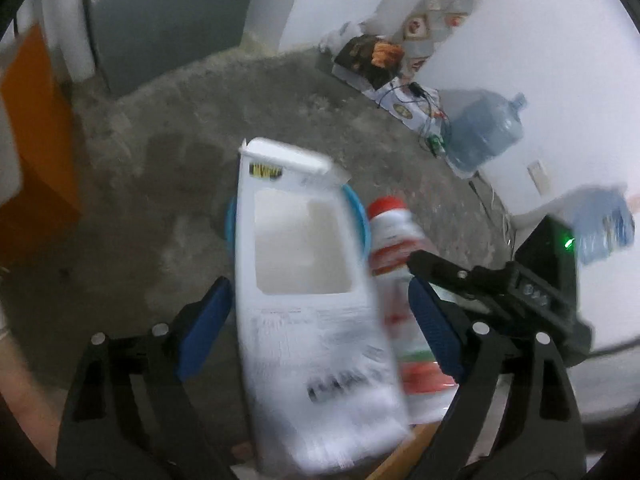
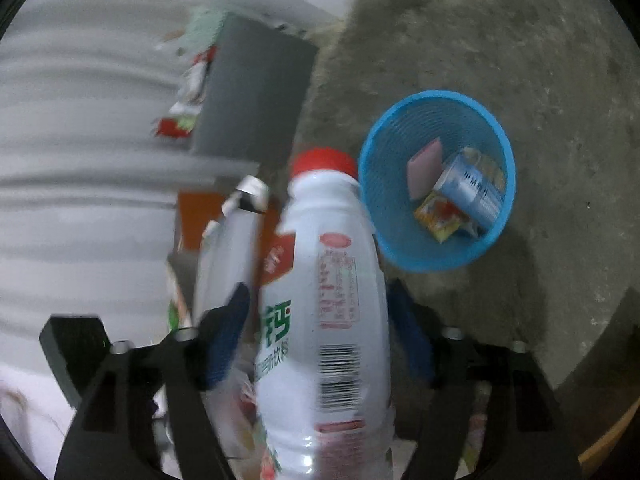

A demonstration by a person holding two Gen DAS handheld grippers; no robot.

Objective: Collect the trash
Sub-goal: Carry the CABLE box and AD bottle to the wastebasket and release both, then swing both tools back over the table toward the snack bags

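A white carton with a cut-out window (image 1: 304,264) stands tilted between the blue pads of my left gripper (image 1: 320,286). A gap shows on each side of it, so the jaws stand open around it. A white drink bottle with a red cap (image 2: 320,280) lies between the pads of my right gripper (image 2: 318,292), also with narrow gaps and no press. The same bottle (image 1: 394,248) shows just right of the carton. A blue mesh basket (image 2: 384,216) sits on the floor ahead and below, its rim (image 1: 358,210) peeking from behind the carton.
The basket holds a pink pad (image 2: 424,168), a blue can (image 2: 472,188) and a yellow packet (image 2: 438,214). A water jug (image 1: 484,132) and clutter (image 1: 372,60) line the far wall. An orange cabinet (image 1: 36,140) stands at left. The floor is bare concrete (image 2: 540,60).
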